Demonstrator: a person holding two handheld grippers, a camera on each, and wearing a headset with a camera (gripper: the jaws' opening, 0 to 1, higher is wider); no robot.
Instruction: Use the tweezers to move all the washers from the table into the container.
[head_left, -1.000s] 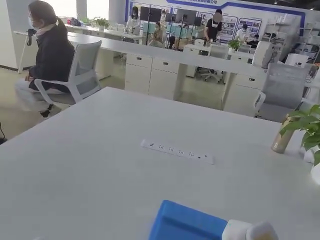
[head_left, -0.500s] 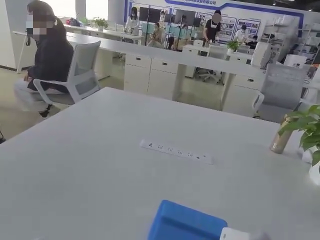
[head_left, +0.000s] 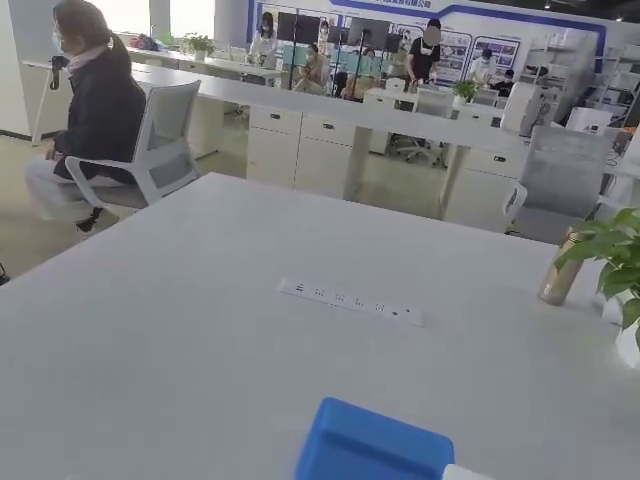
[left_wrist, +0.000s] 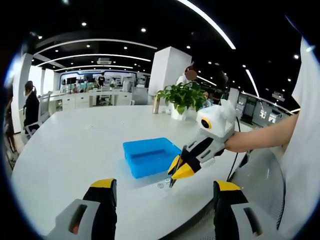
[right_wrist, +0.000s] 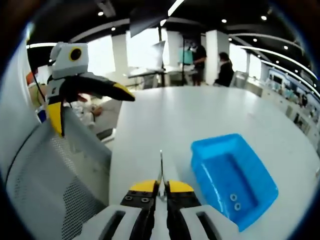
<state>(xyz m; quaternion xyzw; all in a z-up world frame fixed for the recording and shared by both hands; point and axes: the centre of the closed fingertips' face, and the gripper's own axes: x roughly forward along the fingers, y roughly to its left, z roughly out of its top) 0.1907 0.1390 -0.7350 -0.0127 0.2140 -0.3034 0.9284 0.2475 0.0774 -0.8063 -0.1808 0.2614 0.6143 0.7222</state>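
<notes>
Blue container (right_wrist: 232, 180) holds two washers (right_wrist: 233, 197); right tongs (right_wrist: 161, 186) pinch tweezers (right_wrist: 161, 162), left tongs (left_wrist: 164, 186) spread. My worry: tweezer tips flick loose washers (left_wrist: 161, 185) off the bench (left_wrist: 75, 145) edge.

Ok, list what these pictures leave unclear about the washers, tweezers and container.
- Head view: blue container cut by the bottom edge, so its contents can't be checked.
- Left gripper view: washers on the table by the tweezers tip, too small to count.
- Right gripper view: tweezers edge-on beyond the right gripper; whether the tip holds a washer is unclear.
</notes>
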